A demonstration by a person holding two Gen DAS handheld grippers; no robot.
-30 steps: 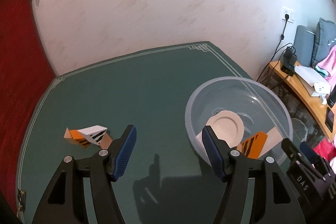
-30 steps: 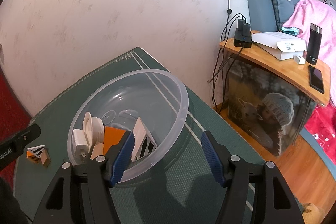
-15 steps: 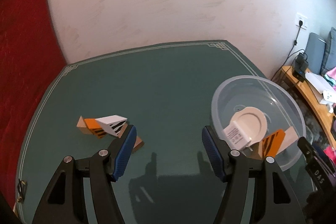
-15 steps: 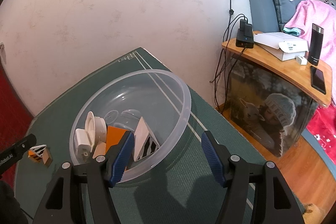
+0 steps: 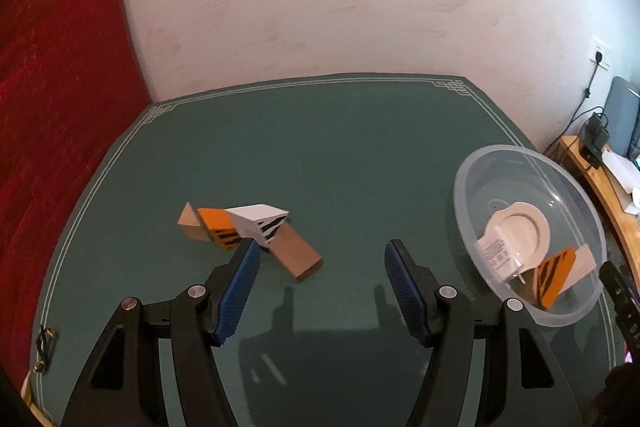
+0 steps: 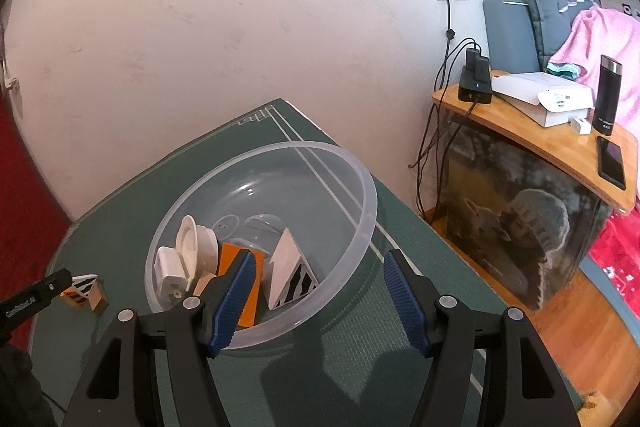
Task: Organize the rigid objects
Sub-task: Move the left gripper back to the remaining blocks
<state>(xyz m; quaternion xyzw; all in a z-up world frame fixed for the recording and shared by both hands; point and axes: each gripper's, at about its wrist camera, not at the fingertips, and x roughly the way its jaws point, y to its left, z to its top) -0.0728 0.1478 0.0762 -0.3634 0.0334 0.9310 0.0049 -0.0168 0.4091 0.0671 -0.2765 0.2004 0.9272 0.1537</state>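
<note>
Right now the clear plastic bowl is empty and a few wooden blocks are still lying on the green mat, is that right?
Not quite: the clear plastic bowl is not empty. The right wrist view shows a white round piece, a white plug adapter and striped blocks inside it. The wooden blocks do lie on the green mat.

We were in a lived-in room of a home. A green table mat (image 6: 352,347) stood against a plain pale wall (image 6: 240,27), with a red curtain (image 5: 52,75) to one side. Nearby, a wooden side table (image 6: 532,143) carried a charger (image 6: 475,83), a white box (image 6: 540,95), a flask (image 6: 609,95) and a phone (image 6: 611,163), with grey cushions (image 6: 556,7) and a pink blanket (image 6: 600,43) behind.
</note>
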